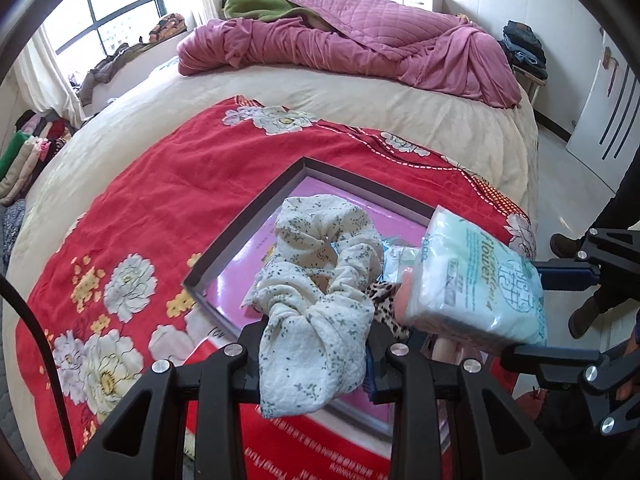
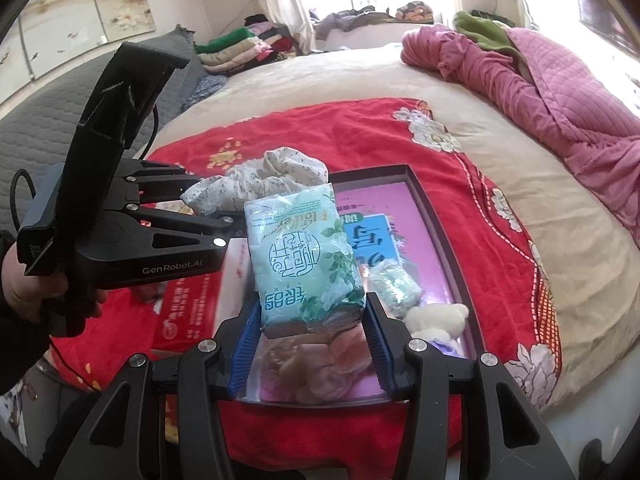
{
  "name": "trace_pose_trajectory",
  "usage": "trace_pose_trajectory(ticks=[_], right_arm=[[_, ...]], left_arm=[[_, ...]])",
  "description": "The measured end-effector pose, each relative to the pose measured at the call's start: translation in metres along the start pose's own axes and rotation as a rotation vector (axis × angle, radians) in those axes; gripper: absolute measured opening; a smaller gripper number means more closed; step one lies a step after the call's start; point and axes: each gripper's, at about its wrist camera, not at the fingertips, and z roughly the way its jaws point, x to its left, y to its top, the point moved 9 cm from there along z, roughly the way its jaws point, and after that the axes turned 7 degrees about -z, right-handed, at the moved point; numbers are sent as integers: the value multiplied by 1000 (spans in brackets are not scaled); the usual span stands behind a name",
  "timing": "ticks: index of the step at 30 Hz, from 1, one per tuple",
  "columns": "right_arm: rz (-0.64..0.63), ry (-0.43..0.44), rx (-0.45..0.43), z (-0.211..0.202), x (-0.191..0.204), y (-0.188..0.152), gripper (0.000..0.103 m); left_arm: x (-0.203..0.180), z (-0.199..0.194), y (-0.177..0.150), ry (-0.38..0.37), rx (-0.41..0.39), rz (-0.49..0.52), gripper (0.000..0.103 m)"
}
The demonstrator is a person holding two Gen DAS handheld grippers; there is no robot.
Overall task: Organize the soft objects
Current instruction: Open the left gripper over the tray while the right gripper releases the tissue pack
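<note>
You are in the middle of putting soft things into the box (image 2: 448,216). Your left gripper (image 1: 312,350) is closed on the spotty scrunchie (image 1: 320,280), held up over the box. Your right gripper (image 2: 314,340) is pinched on the tissue pack (image 2: 304,256), also above the box. Next, I think you should lower each one to a free spot and open slowly. The box sits on a red flower blanket (image 1: 160,208) on a big bed (image 1: 360,92) in a bright bedroom.

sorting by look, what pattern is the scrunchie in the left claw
Cream scrunchie with small grey-green floral sprigs, clearest in the left wrist view.
</note>
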Motion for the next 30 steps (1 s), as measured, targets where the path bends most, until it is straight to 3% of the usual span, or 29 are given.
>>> trace_pose_trajectory(ticks=[15, 30], right_arm=[[34, -41, 59, 35, -35, -1, 51], [38, -38, 63, 47, -42, 1, 54]], left_arm=[[-5, 49, 9, -11, 69, 17, 34], [-5, 60, 12, -9, 77, 13, 37]])
